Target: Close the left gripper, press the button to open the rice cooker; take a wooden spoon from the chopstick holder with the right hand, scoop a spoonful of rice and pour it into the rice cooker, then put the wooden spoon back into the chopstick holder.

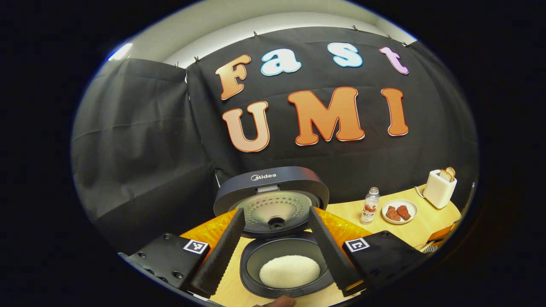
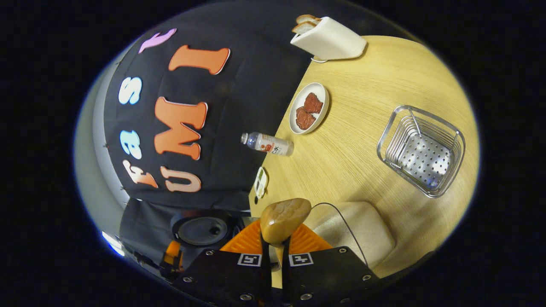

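In the left gripper view the dark rice cooker [image 1: 273, 200] stands with its lid raised, and a mound of white rice [image 1: 290, 270] lies in the inner pot [image 1: 256, 256]. My left gripper [image 1: 276, 211] is open just above and in front of the pot, one finger on each side of the opening, holding nothing. In the right gripper view, which is rolled sideways, my right gripper [image 2: 274, 246] is shut on the handle of the wooden spoon [image 2: 285, 219], whose bowl sticks out just past the fingertips. The cooker's raised lid [image 2: 200, 230] shows to the left of the spoon.
An orange mat [image 1: 204, 232] lies under the cooker on the pale wooden table [image 2: 354, 140]. On the table stand a small bottle [image 2: 268, 144], a plate of red meat [image 2: 309, 108], a white toaster with bread [image 2: 328, 40], a metal wire basket [image 2: 422, 151] and a beige pad [image 2: 362, 232].
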A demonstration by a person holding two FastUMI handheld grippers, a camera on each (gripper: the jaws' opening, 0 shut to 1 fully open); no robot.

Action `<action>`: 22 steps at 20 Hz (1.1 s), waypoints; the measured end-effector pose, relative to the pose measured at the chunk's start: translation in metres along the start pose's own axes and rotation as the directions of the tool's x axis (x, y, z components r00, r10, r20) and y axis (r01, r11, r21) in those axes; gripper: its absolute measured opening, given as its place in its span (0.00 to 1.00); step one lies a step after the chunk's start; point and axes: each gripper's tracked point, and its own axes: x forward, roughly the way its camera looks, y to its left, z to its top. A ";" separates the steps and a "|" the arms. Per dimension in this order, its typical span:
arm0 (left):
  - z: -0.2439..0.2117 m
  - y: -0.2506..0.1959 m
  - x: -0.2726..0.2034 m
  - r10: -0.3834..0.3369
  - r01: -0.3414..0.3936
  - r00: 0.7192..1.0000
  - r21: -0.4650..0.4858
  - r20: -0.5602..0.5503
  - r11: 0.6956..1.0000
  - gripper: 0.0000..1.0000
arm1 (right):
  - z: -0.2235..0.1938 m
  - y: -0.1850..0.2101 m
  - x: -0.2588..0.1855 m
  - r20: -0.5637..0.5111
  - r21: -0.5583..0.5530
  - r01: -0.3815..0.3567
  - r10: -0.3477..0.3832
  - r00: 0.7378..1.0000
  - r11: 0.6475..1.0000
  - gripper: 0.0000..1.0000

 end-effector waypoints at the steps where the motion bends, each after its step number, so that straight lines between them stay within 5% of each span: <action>1: -0.001 0.002 0.000 0.006 -0.006 1.000 -0.004 0.001 1.000 1.00 | 0.007 0.004 -0.005 0.008 0.038 -0.017 0.017 1.000 0.999 0.09; 9: -0.012 0.050 -0.017 0.123 -0.123 0.992 -0.072 0.003 0.990 0.95 | 0.007 0.059 0.006 -0.056 0.207 -0.127 0.142 0.988 0.970 0.09; 16: -0.030 0.110 -0.043 0.263 -0.263 0.965 -0.095 -0.009 0.960 0.95 | -0.044 0.135 0.058 -0.206 0.204 -0.184 0.226 0.952 0.962 0.09; 22: -0.044 0.150 -0.059 0.352 -0.353 0.936 -0.095 -0.030 0.931 0.95 | -0.083 0.177 0.104 -0.287 0.141 -0.188 0.222 0.932 0.972 0.09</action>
